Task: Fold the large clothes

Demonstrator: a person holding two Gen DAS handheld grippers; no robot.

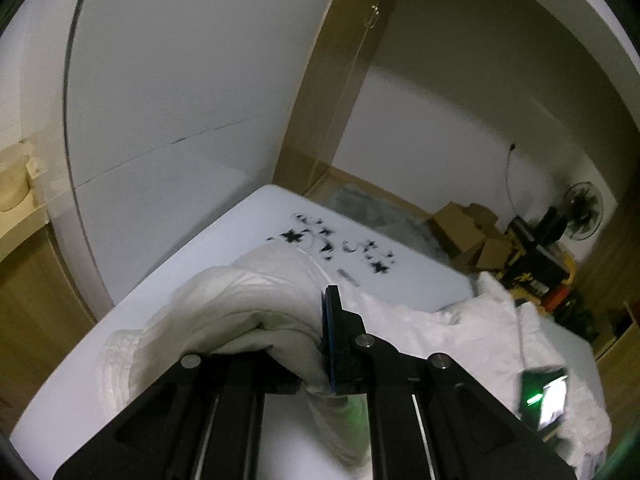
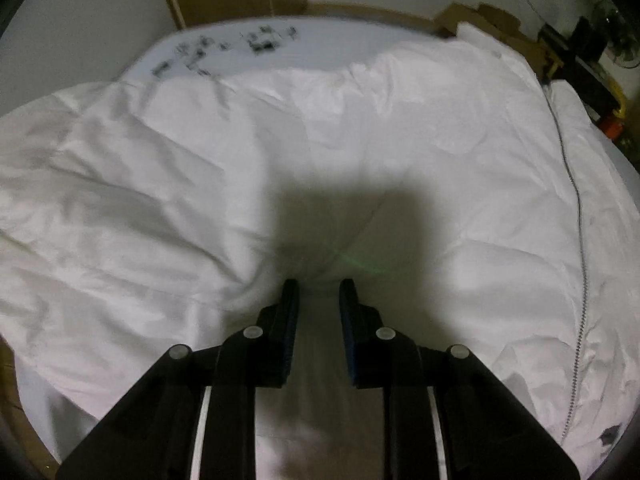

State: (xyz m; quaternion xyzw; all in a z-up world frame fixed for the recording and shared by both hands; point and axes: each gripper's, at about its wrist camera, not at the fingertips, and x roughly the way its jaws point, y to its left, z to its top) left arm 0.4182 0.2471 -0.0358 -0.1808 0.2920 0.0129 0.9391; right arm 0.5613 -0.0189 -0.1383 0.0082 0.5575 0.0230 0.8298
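A large white padded jacket lies spread over a white table, its zipper running down the right side. My right gripper points down at the middle of the jacket. A raised ridge of the fabric is pinched between its pads, and creases fan out from there. In the left wrist view my left gripper is shut on a thick bunched fold of the jacket and holds it above the table. The cloth drapes over and hides one finger; the other finger shows.
Black marks are scattered on the far part of the tabletop. Cardboard boxes, a fan and dark gear stand on the floor beyond the right end. A green-lit device rests on the jacket. A white wall and a wooden frame stand behind.
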